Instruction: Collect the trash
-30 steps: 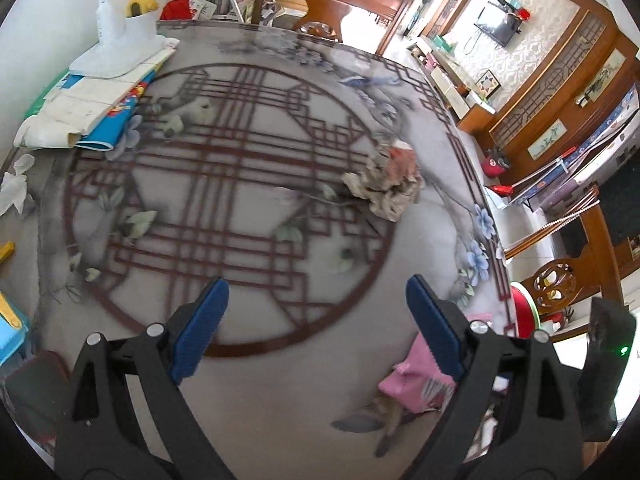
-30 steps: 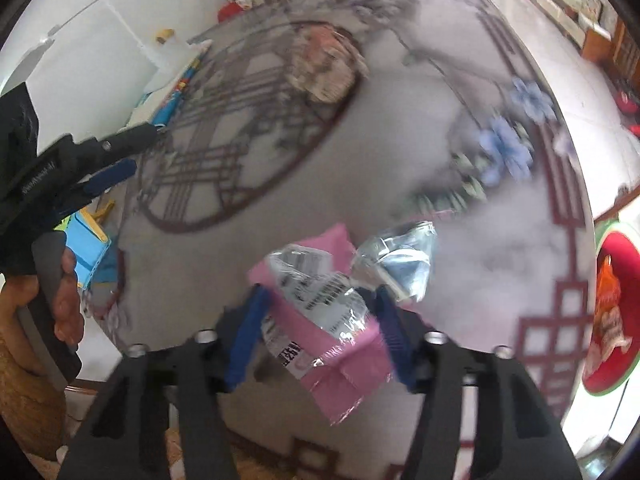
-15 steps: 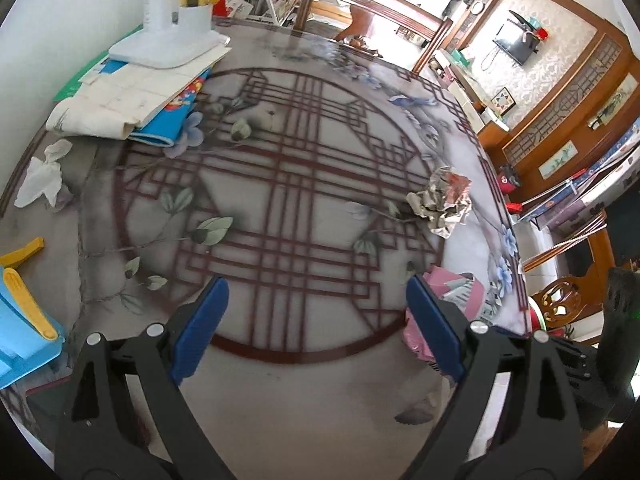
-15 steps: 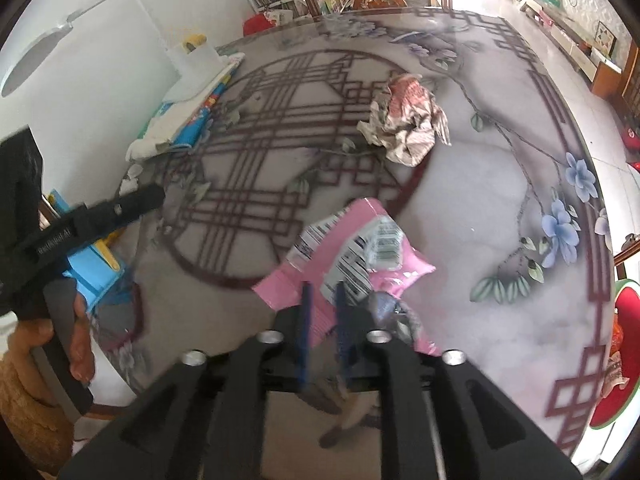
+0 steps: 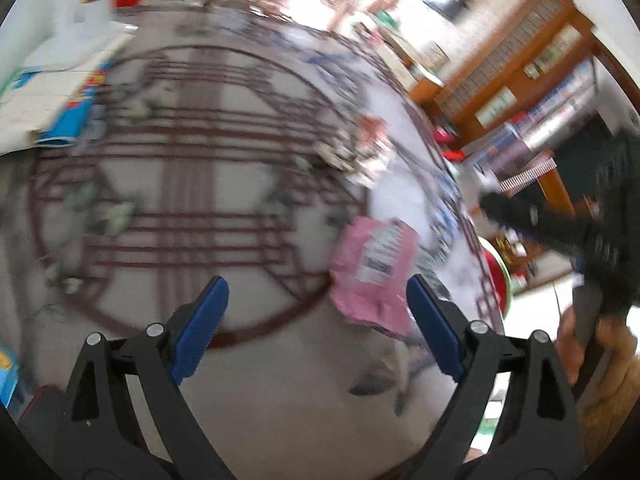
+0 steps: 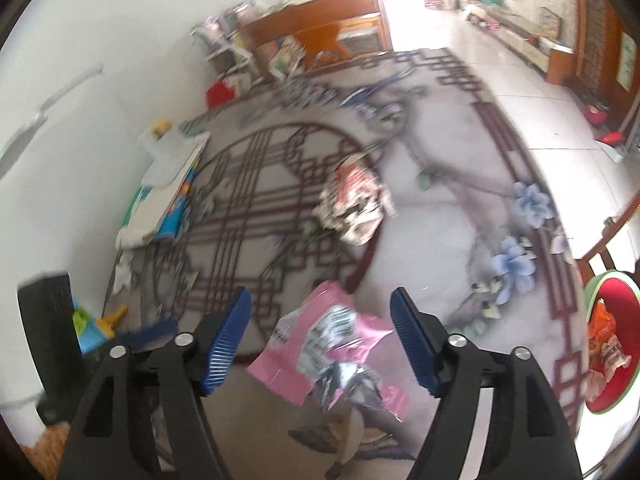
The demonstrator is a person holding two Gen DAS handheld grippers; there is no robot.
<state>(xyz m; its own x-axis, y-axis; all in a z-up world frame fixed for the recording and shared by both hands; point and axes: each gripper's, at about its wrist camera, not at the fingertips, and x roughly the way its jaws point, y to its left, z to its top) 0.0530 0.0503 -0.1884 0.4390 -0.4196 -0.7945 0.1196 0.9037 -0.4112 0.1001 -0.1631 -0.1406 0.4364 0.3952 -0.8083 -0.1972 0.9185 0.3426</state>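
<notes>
A pink snack wrapper lies on the patterned table, just in front of my right gripper, which is open with the wrapper between its blue pads but not held. It also shows in the left wrist view, ahead and right of my open, empty left gripper. A crumpled paper wrapper lies farther out near the table's middle, and shows blurred in the left wrist view. A red bin with a green rim holding wrappers stands beside the table at the right.
Folded papers and a blue book lie by the wall with a white lamp base on them. A blue and yellow toy sits at the left edge. A wooden chair stands beyond the table. Both views are motion-blurred.
My right gripper has opened and let go of the pink wrapper, which now lies on the table. The left gripper has swung to the right and stays open.
</notes>
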